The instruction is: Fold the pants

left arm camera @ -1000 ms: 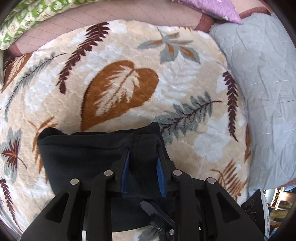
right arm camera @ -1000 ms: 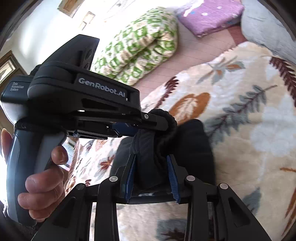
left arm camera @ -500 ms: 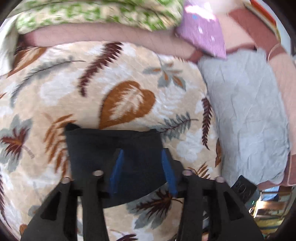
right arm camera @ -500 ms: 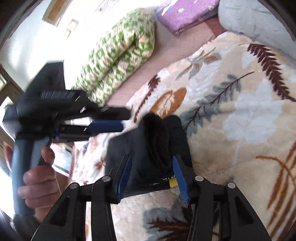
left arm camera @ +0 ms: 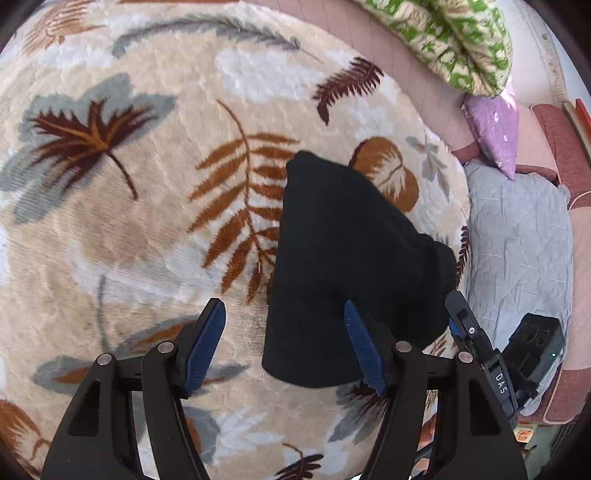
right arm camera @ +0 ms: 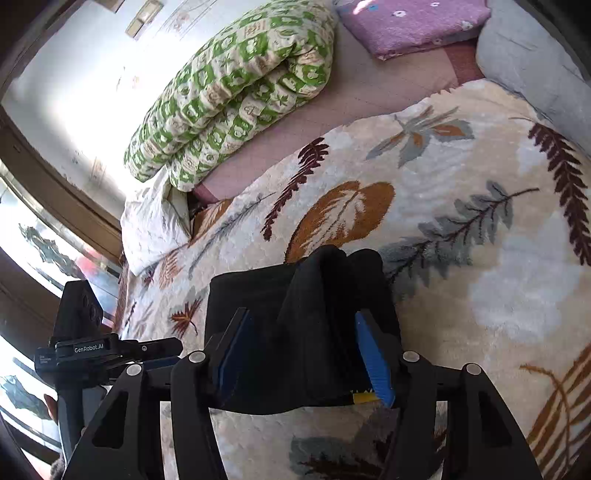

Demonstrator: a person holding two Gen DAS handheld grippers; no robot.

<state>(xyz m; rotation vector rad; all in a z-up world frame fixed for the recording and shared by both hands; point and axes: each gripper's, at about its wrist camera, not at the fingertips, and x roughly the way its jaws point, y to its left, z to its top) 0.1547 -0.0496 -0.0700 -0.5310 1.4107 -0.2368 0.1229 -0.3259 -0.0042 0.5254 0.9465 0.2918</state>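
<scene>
Now the black pants (left arm camera: 343, 266) lie as a folded bundle on the leaf-patterned blanket (left arm camera: 147, 229) that covers the bed, nearer to the blanket edge where the grey quilt (left arm camera: 517, 251) begins.

The left gripper (left arm camera: 284, 345) hovers above the blanket with its blue fingers (left arm camera: 205, 347) spread wide. One finger is over bare blanket, the other is over the near edge of the pants, and nothing is caught between them.

The right gripper (right arm camera: 308, 356) is at the near end of the bundle. Its blue fingers (right arm camera: 371, 360) stand on both sides of a raised ridge of black cloth, but they are spread and a gap shows beside each pad, so they do not seem to squeeze the cloth. A small yellow tag (right arm camera: 364, 398) shows at the lower edge of the pants, just beside the right finger.

Toward the far edge of the bed a rolled green-and-white quilt (right arm camera: 236, 92) lies on the pink sheet (right arm camera: 332, 110), and a purple pillow (right arm camera: 410, 26) rests next to it. In the right wrist view the left gripper's handle is visible at the lower left, well apart from the pants.
</scene>
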